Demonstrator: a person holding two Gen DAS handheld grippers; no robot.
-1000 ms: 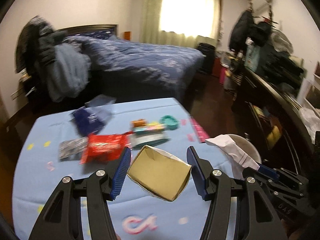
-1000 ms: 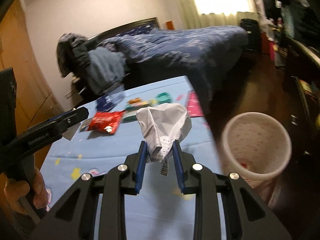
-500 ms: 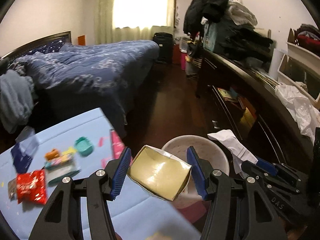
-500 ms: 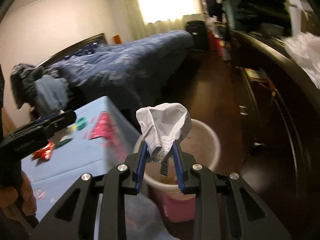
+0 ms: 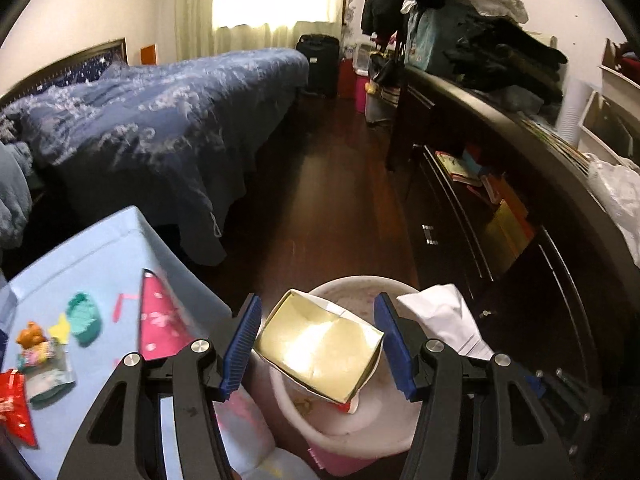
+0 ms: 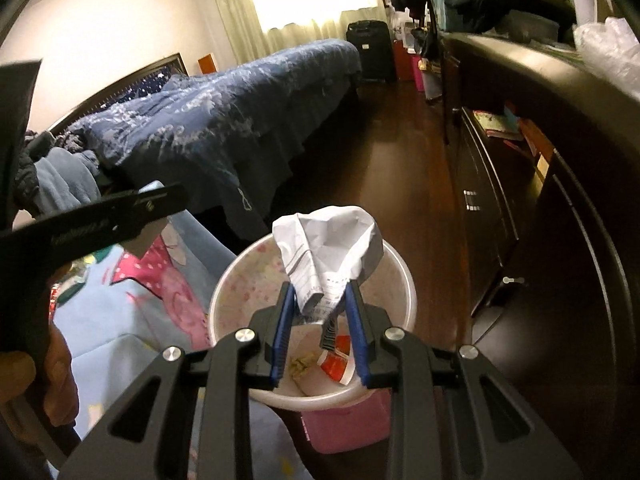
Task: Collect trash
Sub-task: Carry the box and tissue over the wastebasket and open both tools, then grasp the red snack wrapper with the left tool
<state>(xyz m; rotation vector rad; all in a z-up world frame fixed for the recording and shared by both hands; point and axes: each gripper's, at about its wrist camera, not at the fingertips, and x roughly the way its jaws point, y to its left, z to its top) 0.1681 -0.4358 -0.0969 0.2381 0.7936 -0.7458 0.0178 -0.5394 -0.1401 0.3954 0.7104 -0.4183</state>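
Note:
My left gripper (image 5: 317, 312) is shut on a small open cardboard box (image 5: 320, 348) with a yellowish inside, held over the white and pink bin (image 5: 372, 420). In the right wrist view my right gripper (image 6: 320, 286) is shut on a crumpled white paper (image 6: 328, 248), which hangs above the same bin (image 6: 224, 280). The bin holds some scraps and a red and white wrapper (image 6: 336, 364). That crumpled paper (image 5: 444, 320) also shows at the right of the left wrist view. The left gripper's arm (image 6: 100, 220) and a hand (image 6: 52, 380) are at the left of the right wrist view.
A table with a light blue cloth (image 5: 100, 264) stands left of the bin and carries a red wrapper (image 5: 14, 408), a green item (image 5: 84, 318) and a pink sheet (image 5: 158, 320). A bed (image 5: 160, 112) lies beyond. A dark dresser (image 5: 520, 208) lines the right; wooden floor (image 5: 340, 200) runs between.
Both grippers have swung from over the table to the right and downward, and now hang over the bin. Each still holds its item, the box and the paper.

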